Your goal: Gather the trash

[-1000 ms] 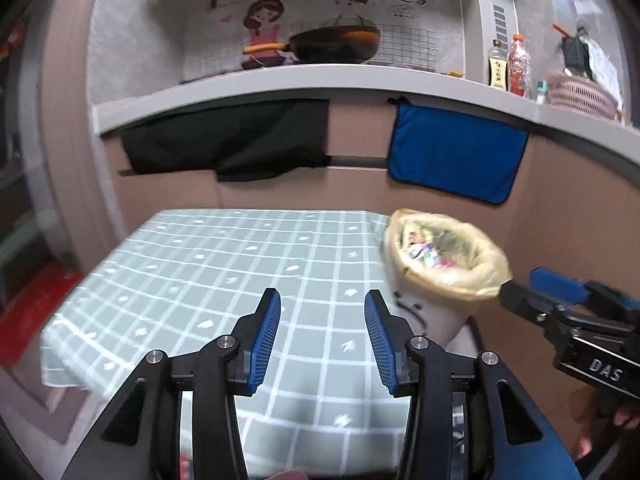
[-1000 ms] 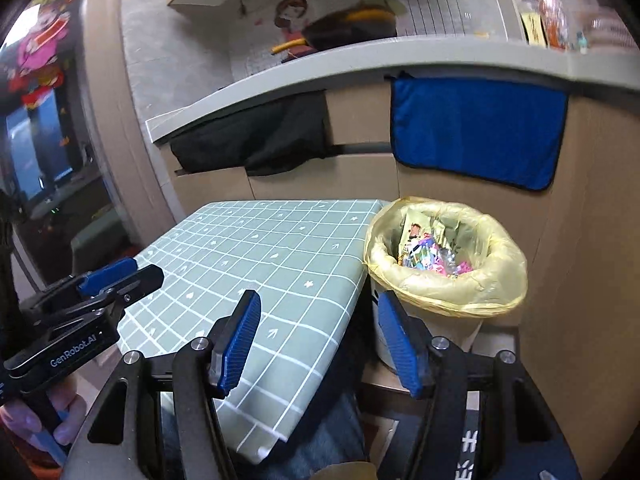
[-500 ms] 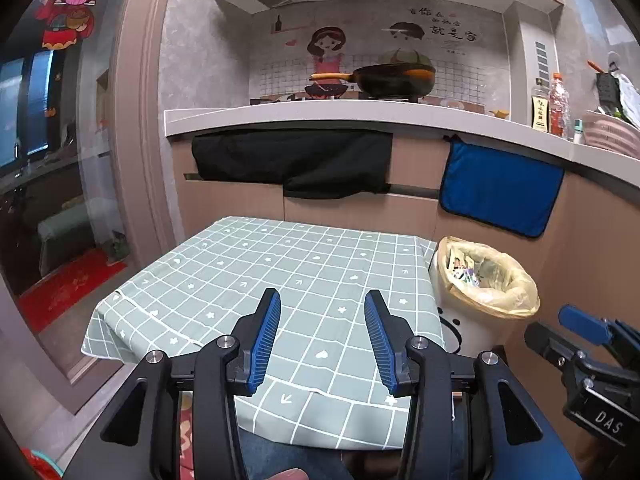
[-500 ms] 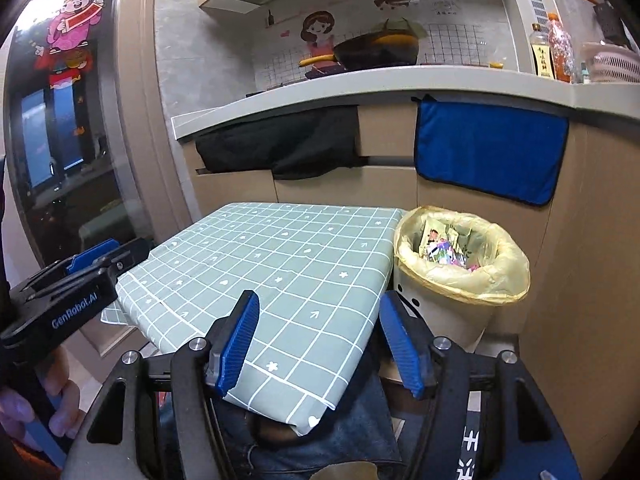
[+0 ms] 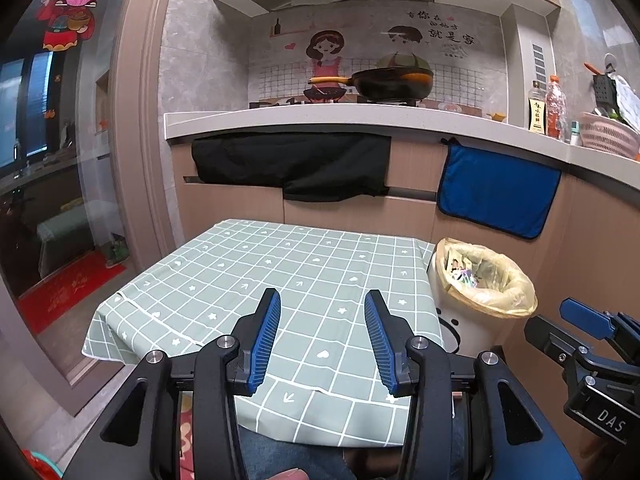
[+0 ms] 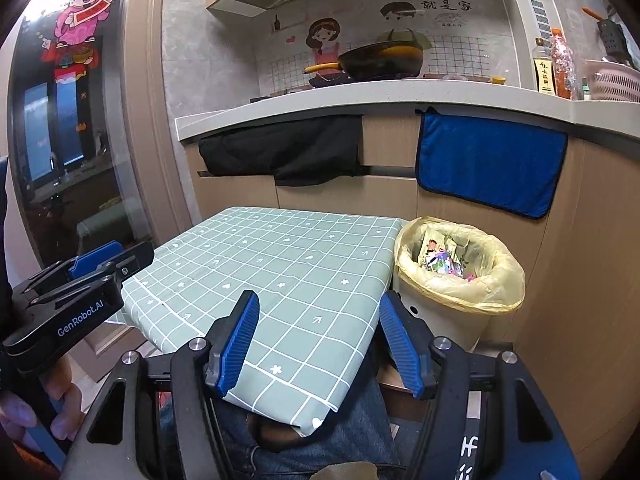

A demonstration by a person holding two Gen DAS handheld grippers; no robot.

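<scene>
Both pairs of blue-padded fingers stand spread with nothing between them: the left gripper (image 5: 322,338) hangs over the near part of the table (image 5: 280,276), and the right gripper (image 6: 316,342) hovers above the table's near right corner, each pointing gently downward.

From the right wrist view, the trash bin (image 6: 460,276) sits at about two o'clock, just beside the table's right edge, lined with a yellow bag whose rim folds over the top. Wrappers (image 6: 442,254) lie piled inside it. From the left wrist view the same bin is at about three o'clock, with the right gripper's tip showing just below it.

As for progress, the checked tablecloth shows no loose litter anywhere that either camera covers, so the collecting looks to be done, or very nearly so. What may be left is dealing with the bag itself, gathering its rim or lifting it out, though that is only a guess from the task.

Open room is generous over the tabletop toward twelve o'clock, up to the cabinet front where a black cloth (image 5: 292,164) and a blue towel (image 5: 498,192) hang. On the bin's side it is tighter: the bin stands between the table edge and the wooden cabinet wall at three o'clock. A person's lap lies under the near table edge at six o'clock.
</scene>
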